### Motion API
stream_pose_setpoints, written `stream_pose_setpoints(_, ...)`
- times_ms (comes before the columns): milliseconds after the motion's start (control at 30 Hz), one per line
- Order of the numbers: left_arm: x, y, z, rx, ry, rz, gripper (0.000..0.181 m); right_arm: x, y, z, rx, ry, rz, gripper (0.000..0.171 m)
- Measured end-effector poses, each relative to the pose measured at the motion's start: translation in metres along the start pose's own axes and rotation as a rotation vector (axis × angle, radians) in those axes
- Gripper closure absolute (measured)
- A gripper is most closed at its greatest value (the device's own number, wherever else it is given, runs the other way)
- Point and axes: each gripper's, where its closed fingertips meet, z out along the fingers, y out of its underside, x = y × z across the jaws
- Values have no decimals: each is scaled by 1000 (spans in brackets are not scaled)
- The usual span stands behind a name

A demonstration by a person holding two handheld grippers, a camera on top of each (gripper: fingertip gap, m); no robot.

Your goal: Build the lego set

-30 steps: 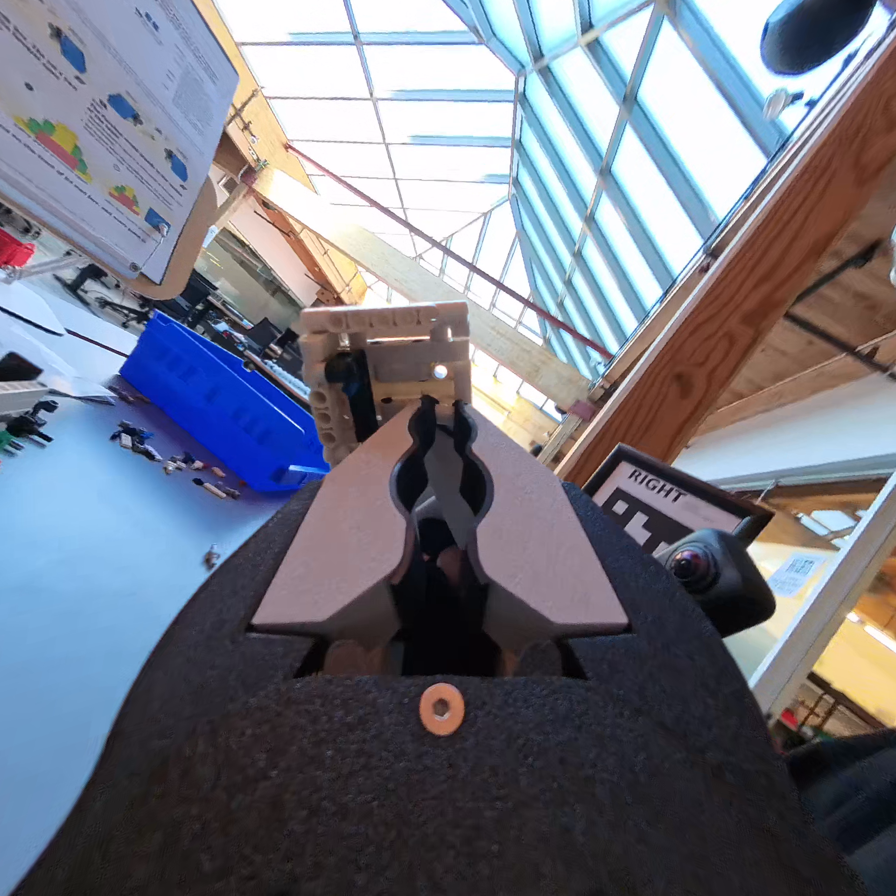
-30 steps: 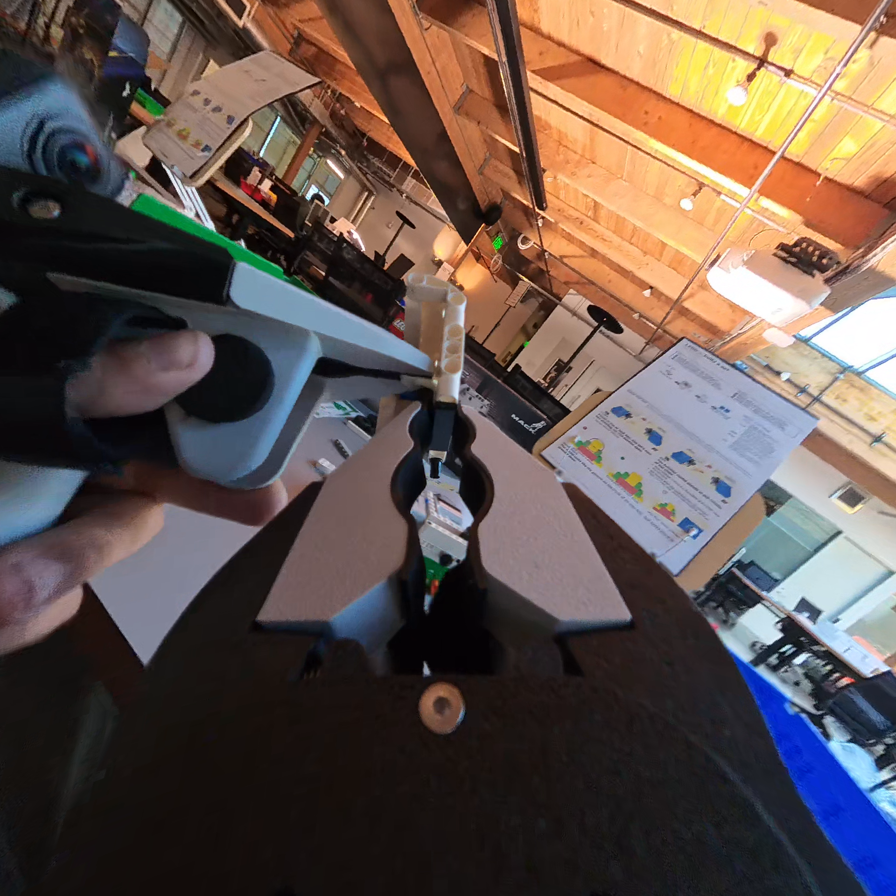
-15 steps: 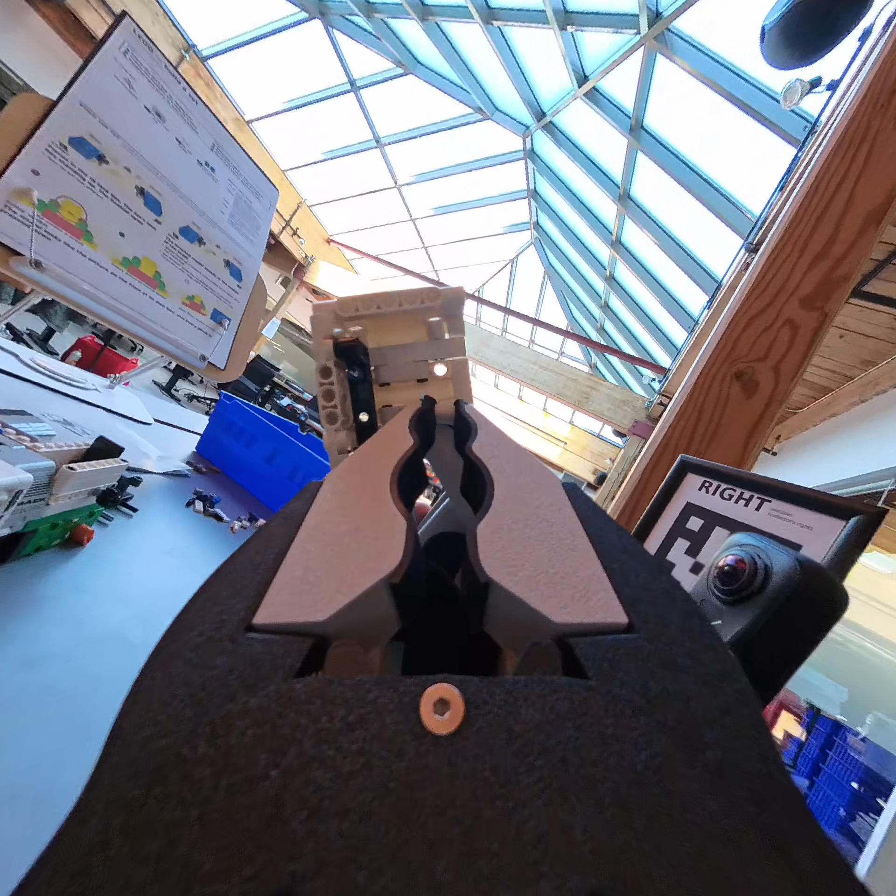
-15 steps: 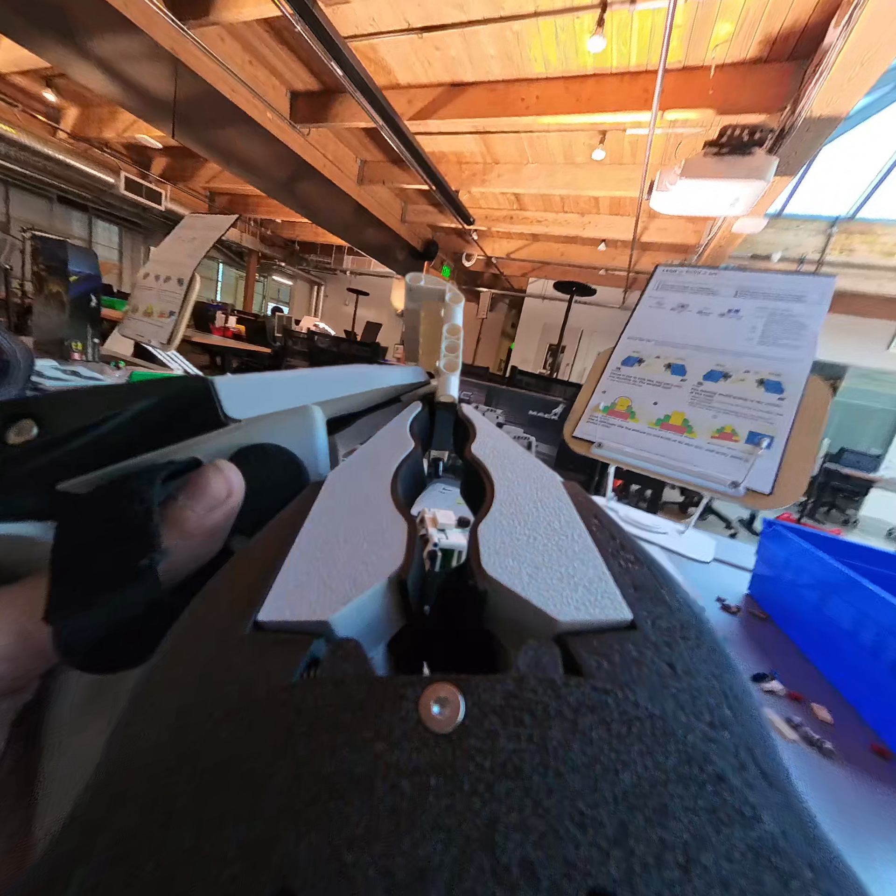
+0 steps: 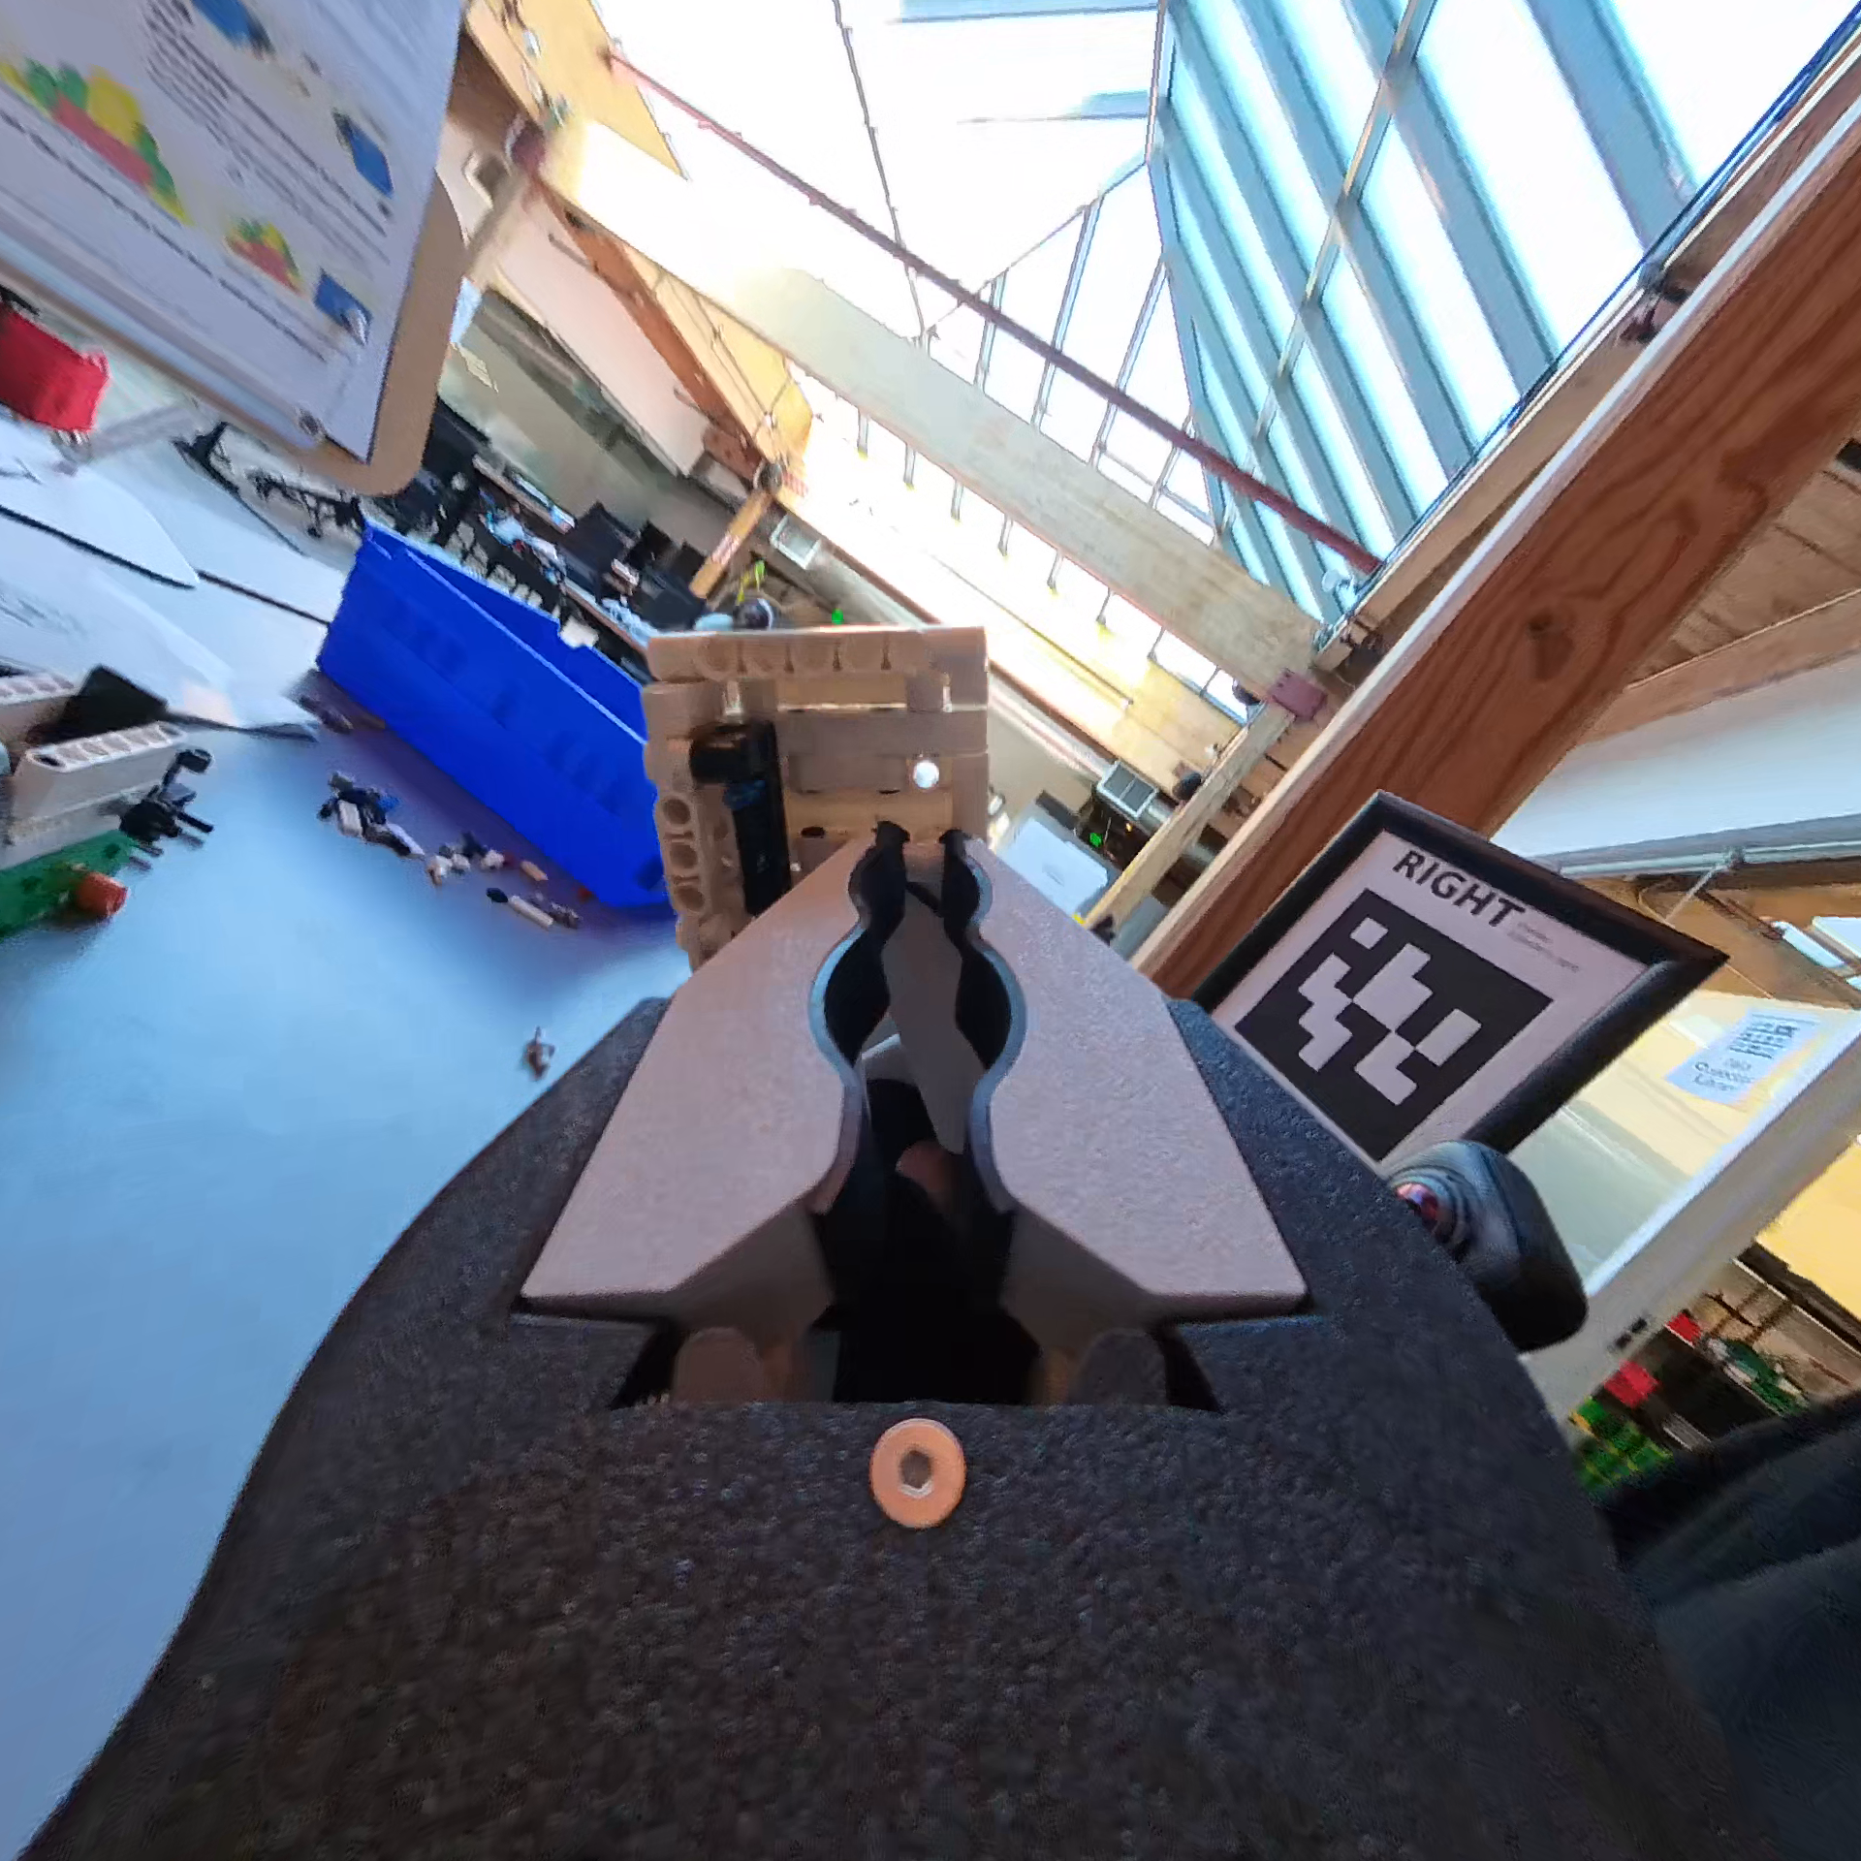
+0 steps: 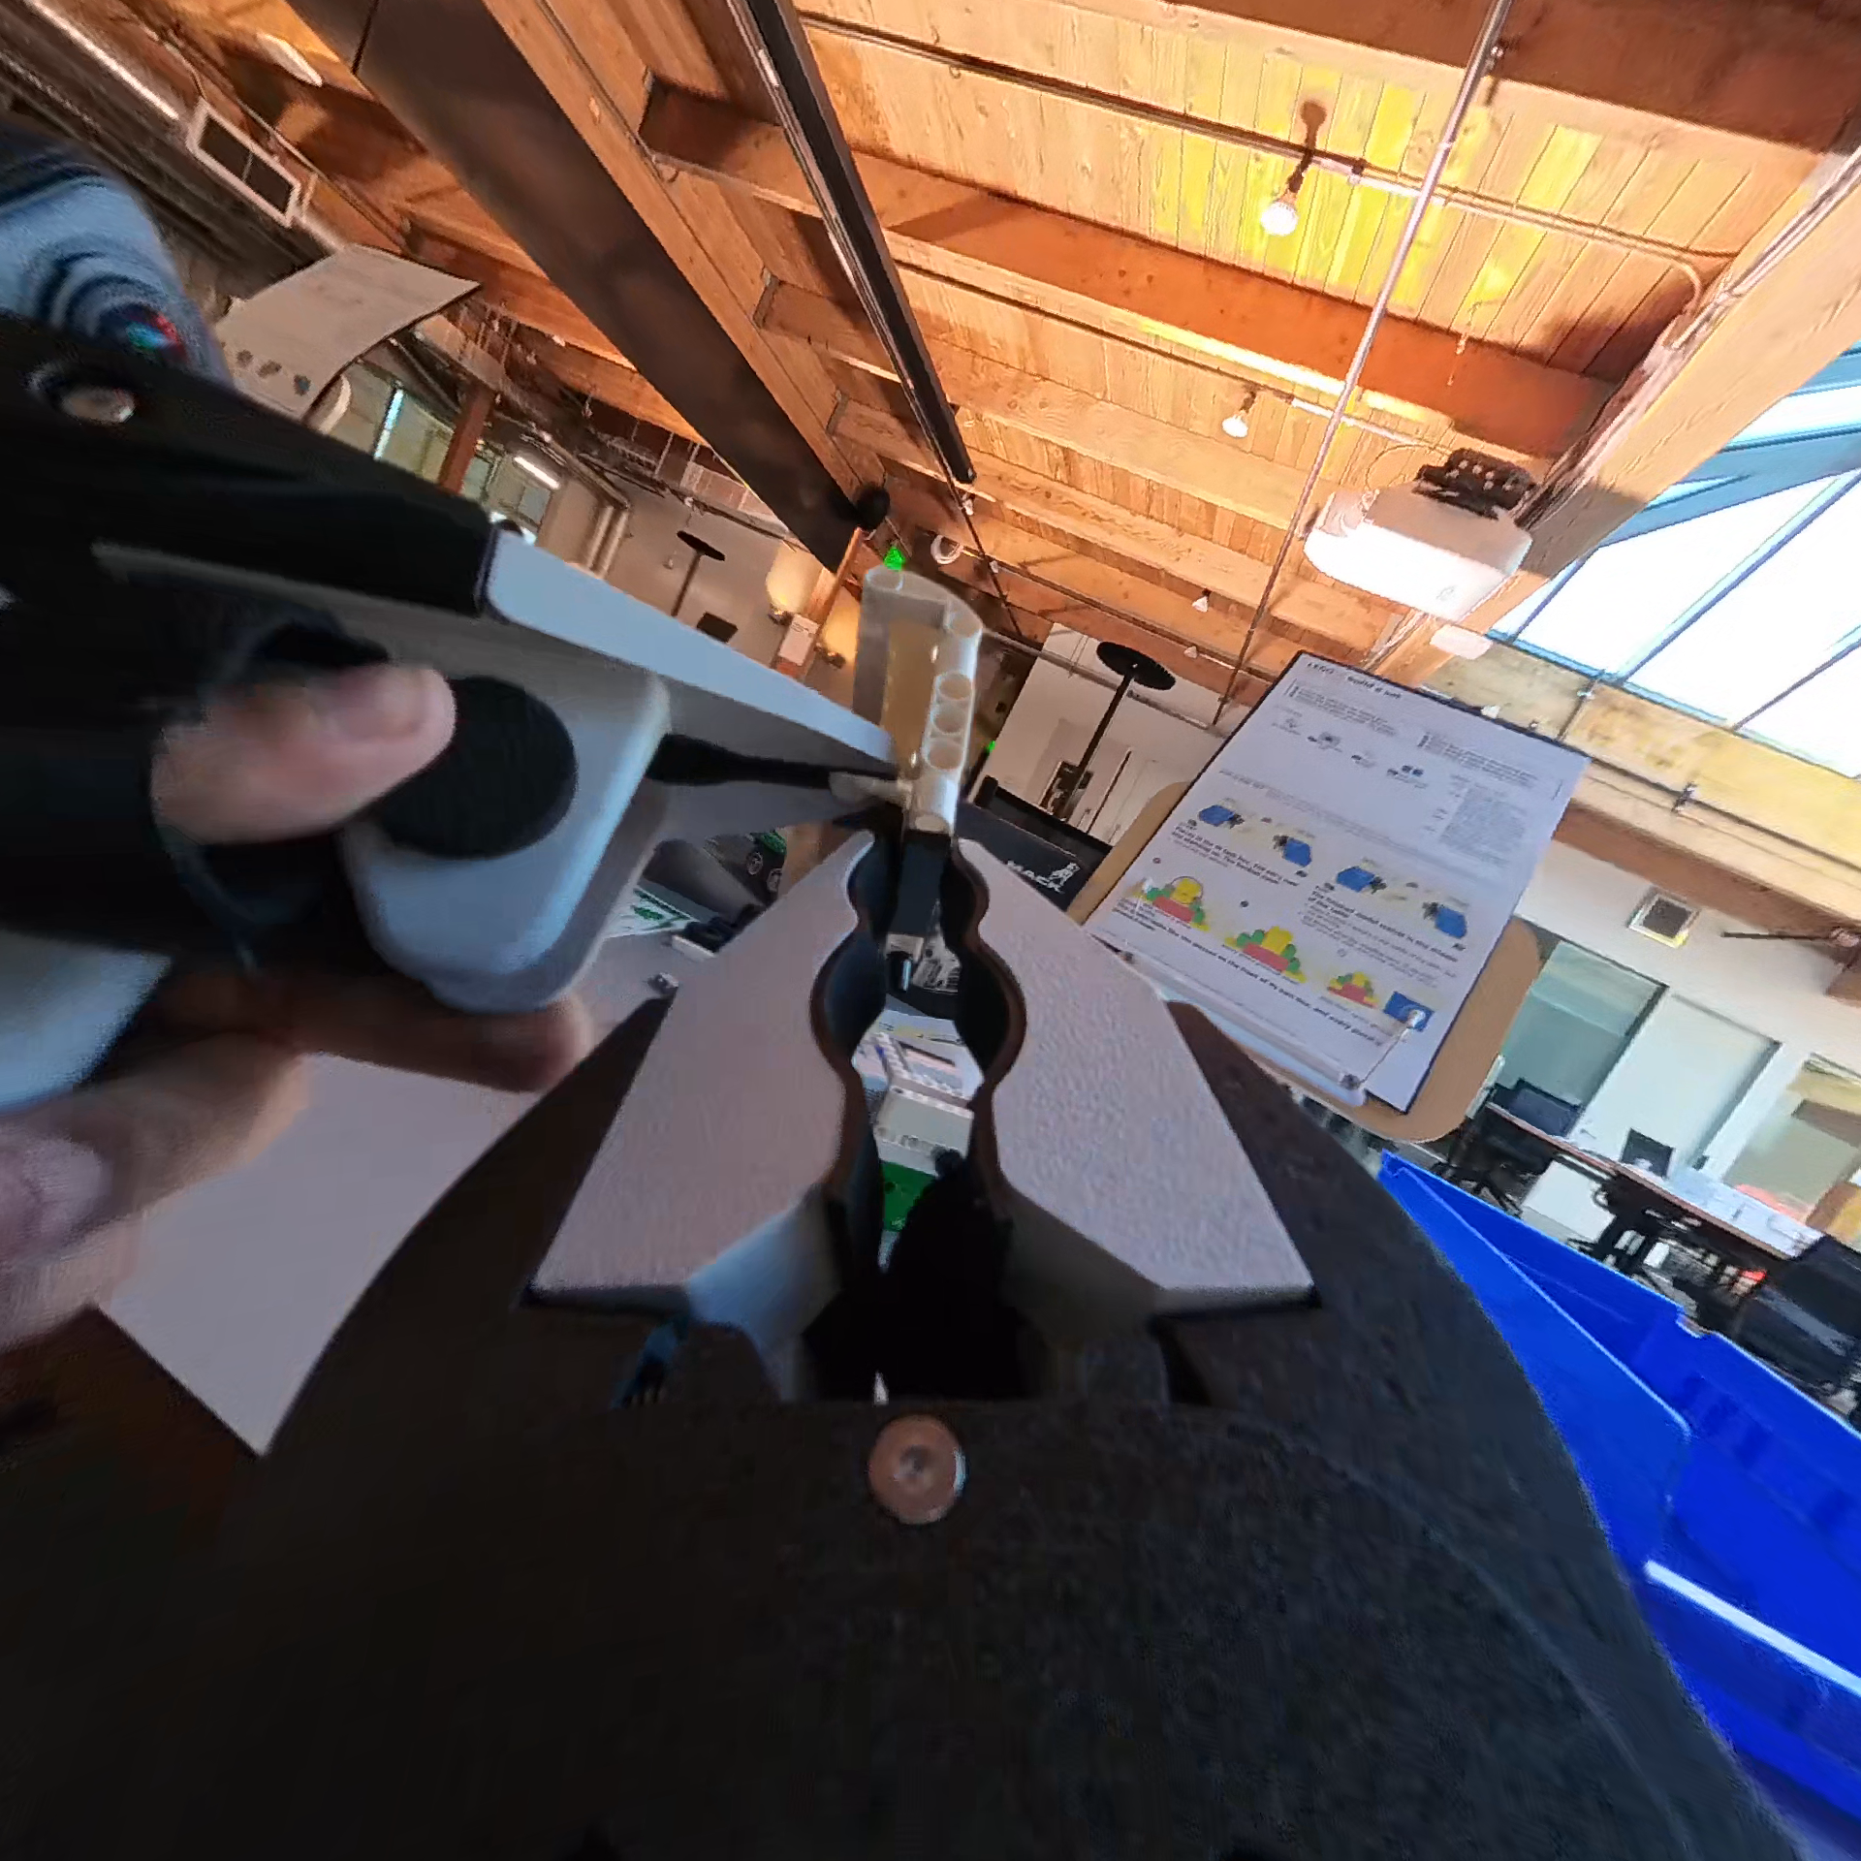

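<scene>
At the tips: left tongs (image 5: 916, 836) clenched on the lower edge of the white beam-and-pin lego frame (image 5: 816, 745), held up in the air above the counter (image 5: 252, 1057).
Right tongs: right tongs (image 6: 911, 856) closed onto a slim black lego piece (image 6: 911, 891) that hangs off the underside of that same frame, and the frame shows here edge-on as a white holed beam (image 6: 926, 695).
Key relation: the frame sits straight ahead of both pairs of tongs and touches both; the left tongs come in from the side across the right wrist view, so the two grips meet roughly at right angles.
Long axis: the black piece runs along the right tongs' own line, pointing up into the frame. My read is that any push goes along that axis, with the left side bracing.
Nearer hand: both are on it; the right one carries the part being fitted.
How seated: cannot tell from here whether the black piece is fully home.
Room to move: open air all round the frame, nothing crowding the joint.
Below and beyond: blue plastic bin (image 5: 483, 685) at the counter's far side, loose small lego bits (image 5: 443, 856) scattered just in front of it, the green-and-white partial build (image 5: 70, 806) off to the left, well apart.
Edges: printed instruction sheet on a stand (image 6: 1339, 886) behind the work, clear of it.
</scene>
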Motion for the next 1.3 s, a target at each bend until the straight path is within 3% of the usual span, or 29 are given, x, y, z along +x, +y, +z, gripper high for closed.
stream_pose_setpoints(33,-1,2,0,-15,-1,-1,175,-1,2,-1,1,-10,16,164)
stream_pose_setpoints(367,-7,1,-6,30,-86,195,175,-9,5,2,-4,-32,75,164)
stream_pose_setpoints(500,-4,6,-4,-39,-129,447,175,-9,5,-2,11,-98,233,165)
stream_pose_setpoints(867,4,15,-6,-90,-152,880,175,-13,3,-14,27,-226,348,164)
stream_pose_setpoints(1300,-13,42,-10,-323,-216,1558,175,-21,31,-33,-166,-402,212,164)
